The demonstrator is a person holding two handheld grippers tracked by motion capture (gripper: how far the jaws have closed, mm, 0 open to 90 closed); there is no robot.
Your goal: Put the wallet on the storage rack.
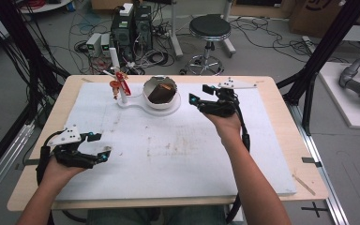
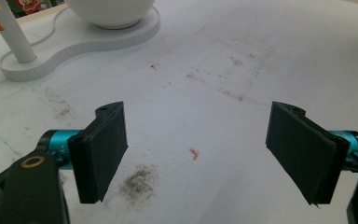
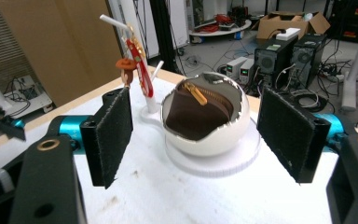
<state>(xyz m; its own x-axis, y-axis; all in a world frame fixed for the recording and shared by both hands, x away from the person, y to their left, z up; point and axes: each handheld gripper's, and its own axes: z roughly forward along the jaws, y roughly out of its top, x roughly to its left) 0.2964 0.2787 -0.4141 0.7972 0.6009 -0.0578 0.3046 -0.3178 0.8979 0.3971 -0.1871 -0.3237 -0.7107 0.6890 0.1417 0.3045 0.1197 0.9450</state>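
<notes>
- The right gripper (image 1: 200, 95) is held above the far right part of the surface (image 1: 192, 154), its jaws spread wide with nothing between them; it points toward the white bowl.
- In the right gripper view, the right gripper (image 3: 193, 135) frames the egg-shaped white bowl (image 3: 209, 135) between its two black pads, the pads well apart from the bowl's sides.
- A brown zip pouch (image 3: 196, 114) sits inside the bowl, its gold zip pull showing at the top; from the high view the brown zip pouch (image 1: 161, 93) fills the bowl's opening.
- The white bowl (image 1: 161, 101) rests on a flat white base (image 1: 133, 101) at the far middle of the surface, just ahead of the right gripper.
- On the same base, left of the bowl, a white post (image 1: 119, 77) stands upright with a red trinket (image 1: 120, 80) hanging on it.
- The left gripper (image 1: 99, 146) hovers over the near left corner of the surface, jaws wide and empty.
- In the left gripper view, the left gripper (image 2: 196, 149) looks across bare, smudged white surface, with the base and the bowl's underside far ahead.
</notes>
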